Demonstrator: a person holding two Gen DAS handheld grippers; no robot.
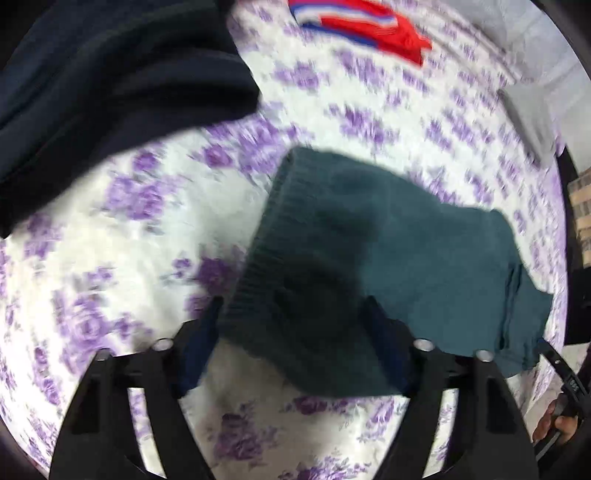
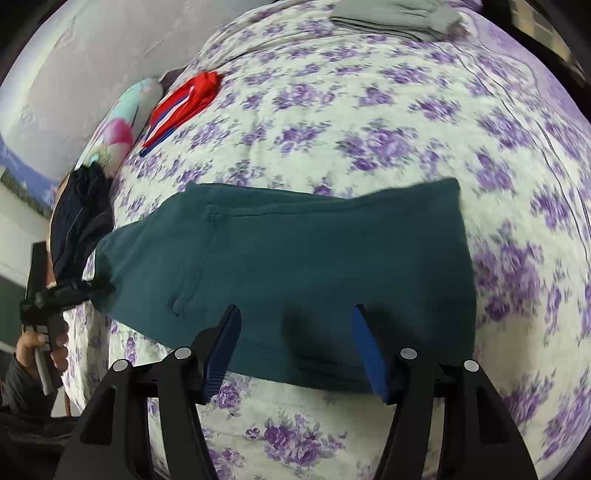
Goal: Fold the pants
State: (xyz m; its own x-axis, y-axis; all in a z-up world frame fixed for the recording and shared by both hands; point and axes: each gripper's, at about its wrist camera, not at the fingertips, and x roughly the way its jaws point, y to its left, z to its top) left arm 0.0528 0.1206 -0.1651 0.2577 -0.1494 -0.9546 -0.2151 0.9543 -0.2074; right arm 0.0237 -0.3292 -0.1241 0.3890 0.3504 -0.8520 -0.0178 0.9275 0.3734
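Note:
Dark teal pants (image 2: 303, 258) lie folded on a bed with a white and purple flowered sheet (image 2: 369, 110). In the left wrist view the pants (image 1: 388, 258) show their ribbed waistband toward my left gripper (image 1: 295, 306), which is open and empty just above that end. My right gripper (image 2: 295, 314) is open and empty above the near edge of the pants. The left gripper also shows at the far left of the right wrist view (image 2: 55, 295), in a hand.
A dark navy garment (image 1: 110, 92) lies left of the pants. A red, white and blue garment (image 1: 362, 26) lies farther back. A grey garment (image 2: 399, 18) lies at the far end. A pastel pillow (image 2: 122, 122) sits by the wall.

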